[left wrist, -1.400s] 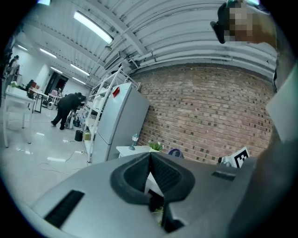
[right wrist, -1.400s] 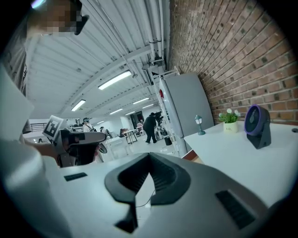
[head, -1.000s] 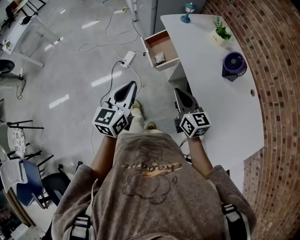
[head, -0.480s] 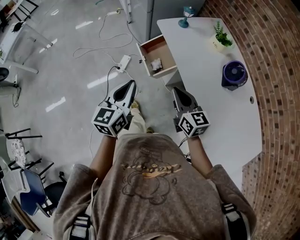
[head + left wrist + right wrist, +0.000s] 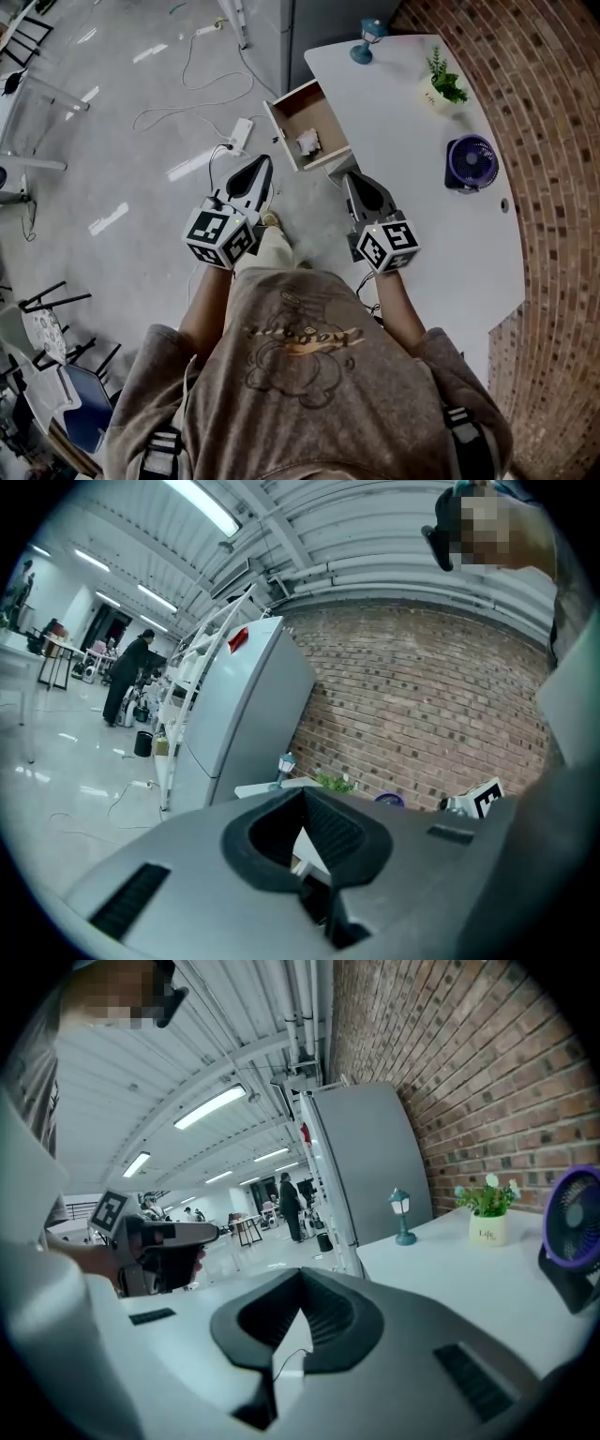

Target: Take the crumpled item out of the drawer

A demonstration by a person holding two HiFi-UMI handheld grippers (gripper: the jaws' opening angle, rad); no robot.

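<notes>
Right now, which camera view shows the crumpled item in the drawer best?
The head view: it looks down into the open drawer, where the crumpled item lies uncovered. Neither gripper view shows the item.

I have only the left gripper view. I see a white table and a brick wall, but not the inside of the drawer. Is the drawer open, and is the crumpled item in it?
Observer: Yes. In the head view the drawer is pulled out from the side of the table, and the white crumpled item lies inside it.
Operator: Which gripper is nearer to the drawer?
Observer: The right gripper. Its tip shows just below the drawer's front, while the left gripper is off to the side, over the floor.
Operator: Is the right gripper open?
Observer: No. The right gripper view shows its jaws together, with nothing between them.
</notes>
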